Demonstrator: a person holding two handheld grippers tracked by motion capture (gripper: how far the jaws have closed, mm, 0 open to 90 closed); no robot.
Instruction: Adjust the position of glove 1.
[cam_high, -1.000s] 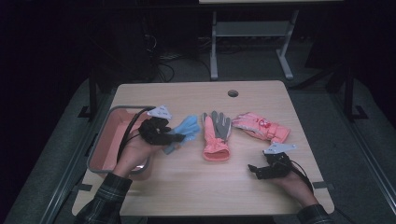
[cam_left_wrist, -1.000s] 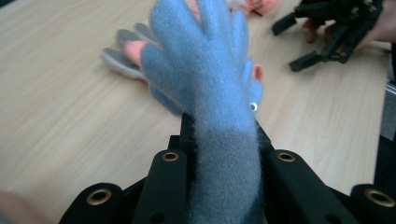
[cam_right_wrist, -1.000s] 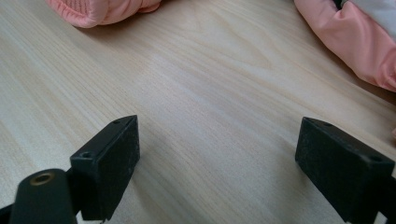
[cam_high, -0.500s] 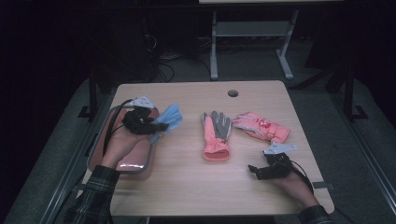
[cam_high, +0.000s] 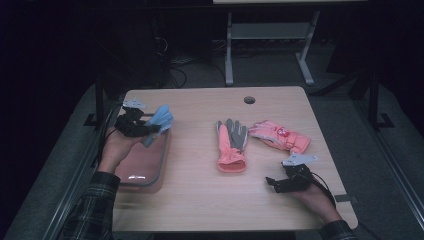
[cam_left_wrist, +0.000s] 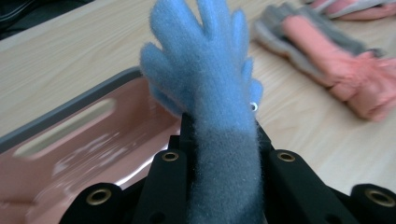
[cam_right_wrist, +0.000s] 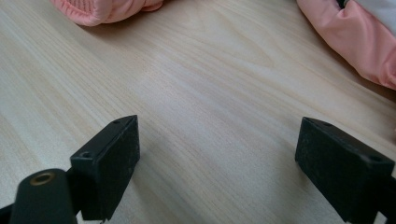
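Observation:
My left gripper (cam_high: 146, 129) is shut on a fuzzy blue glove (cam_high: 160, 121) and holds it above the far end of a pink bin (cam_high: 142, 165) at the table's left edge. In the left gripper view the blue glove (cam_left_wrist: 210, 93) stands up between the black jaws, its fingers spread over the pink bin (cam_left_wrist: 93, 135). My right gripper (cam_high: 272, 183) rests low on the table near the front right, jaws wide apart with bare wood between them (cam_right_wrist: 219, 140). A salmon and grey glove (cam_high: 231, 145) and a pink glove (cam_high: 279, 136) lie flat at mid table.
The wooden table (cam_high: 210, 200) has a round cable hole (cam_high: 249, 100) near its far edge. A cable trails from each gripper. Beyond the table stands a metal frame (cam_high: 270, 40) on a dark floor. Bare wood lies between the bin and the gloves.
My left gripper has carried the blue glove leftward, from beside the salmon glove to above the pink bin. The right gripper has stayed where it was.

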